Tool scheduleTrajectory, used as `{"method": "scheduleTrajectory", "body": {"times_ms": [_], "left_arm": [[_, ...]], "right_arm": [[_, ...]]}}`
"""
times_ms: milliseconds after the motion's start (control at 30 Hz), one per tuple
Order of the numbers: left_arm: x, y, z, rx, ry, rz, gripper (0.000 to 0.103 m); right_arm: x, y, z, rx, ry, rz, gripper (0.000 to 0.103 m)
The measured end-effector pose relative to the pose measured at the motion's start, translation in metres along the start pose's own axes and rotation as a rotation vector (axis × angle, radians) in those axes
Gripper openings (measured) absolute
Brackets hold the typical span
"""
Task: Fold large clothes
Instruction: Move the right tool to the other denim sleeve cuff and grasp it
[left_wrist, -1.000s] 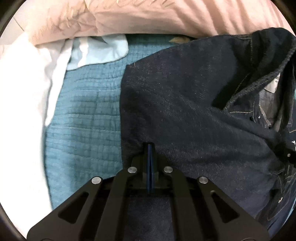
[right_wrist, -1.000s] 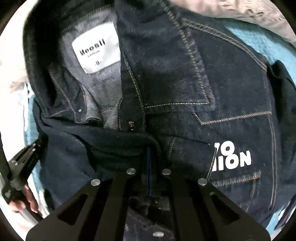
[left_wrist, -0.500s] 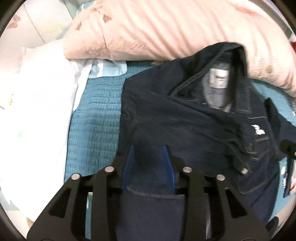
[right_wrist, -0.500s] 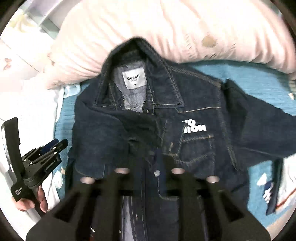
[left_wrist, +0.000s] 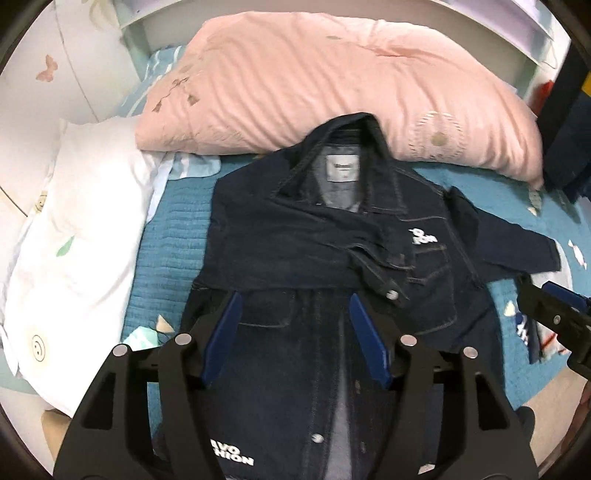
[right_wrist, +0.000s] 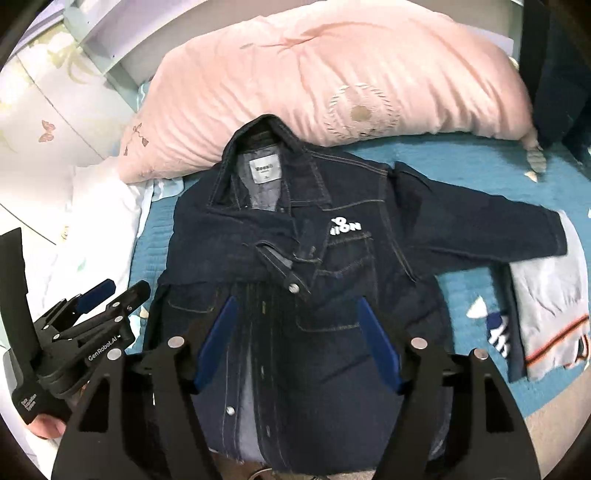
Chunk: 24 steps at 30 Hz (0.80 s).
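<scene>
A dark denim jacket (left_wrist: 332, 236) lies front-up on the teal bed cover, collar toward the pink pillow; it also shows in the right wrist view (right_wrist: 332, 258). Its left sleeve is folded across the chest, cuff (right_wrist: 291, 273) near the middle. Its right sleeve (right_wrist: 480, 229) lies stretched out sideways. My left gripper (left_wrist: 295, 332) is open and empty, held above the jacket's lower front. My right gripper (right_wrist: 299, 336) is open and empty above the same area. The left gripper also shows in the right wrist view (right_wrist: 110, 295).
A pink pillow (left_wrist: 314, 81) lies behind the collar. A white pillow (left_wrist: 74, 240) lies at the left. Folded grey clothes (right_wrist: 546, 317) lie at the right by the sleeve. The teal bed cover (left_wrist: 173, 229) surrounds the jacket. A dark garment (left_wrist: 569, 129) hangs at far right.
Both grippers have let go of the denim, opened wide and pulled back and up from the jacket. The left sleeve now lies folded across the chest.
</scene>
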<state>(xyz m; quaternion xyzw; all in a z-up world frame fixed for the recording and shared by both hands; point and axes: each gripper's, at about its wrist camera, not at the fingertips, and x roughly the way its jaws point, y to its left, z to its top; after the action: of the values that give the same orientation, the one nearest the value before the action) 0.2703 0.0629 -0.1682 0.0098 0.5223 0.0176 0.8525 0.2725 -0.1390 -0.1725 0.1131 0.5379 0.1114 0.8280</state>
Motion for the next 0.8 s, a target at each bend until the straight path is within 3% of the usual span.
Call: {"method": "scheduleTrajectory", "body": {"times_ms": [333, 533, 633, 733, 800], "left_arm": [[-0.021, -0.068, -0.004, 0.046, -0.020, -0.058, 0.062], [-0.008, -0.104, 0.008, 0.050, 0.002, -0.142, 0.061], [0.010, -0.123, 0.018, 0.049, 0.046, -0.161, 0.050], [0.021, -0.137, 0.027, 0.039, 0.059, -0.197, 0.049], [0.036, -0.150, 0.035, 0.040, 0.085, -0.215, 0.041]], "right_arm": [[-0.039, -0.070, -0.018, 0.072, -0.045, -0.049, 0.065], [-0.049, -0.131, -0.021, 0.166, -0.064, -0.070, 0.066], [-0.049, -0.161, -0.019, 0.218, -0.066, -0.078, 0.066], [-0.046, -0.192, -0.014, 0.269, -0.056, -0.101, 0.066], [-0.046, -0.214, -0.008, 0.294, -0.058, -0.112, 0.066]]}}
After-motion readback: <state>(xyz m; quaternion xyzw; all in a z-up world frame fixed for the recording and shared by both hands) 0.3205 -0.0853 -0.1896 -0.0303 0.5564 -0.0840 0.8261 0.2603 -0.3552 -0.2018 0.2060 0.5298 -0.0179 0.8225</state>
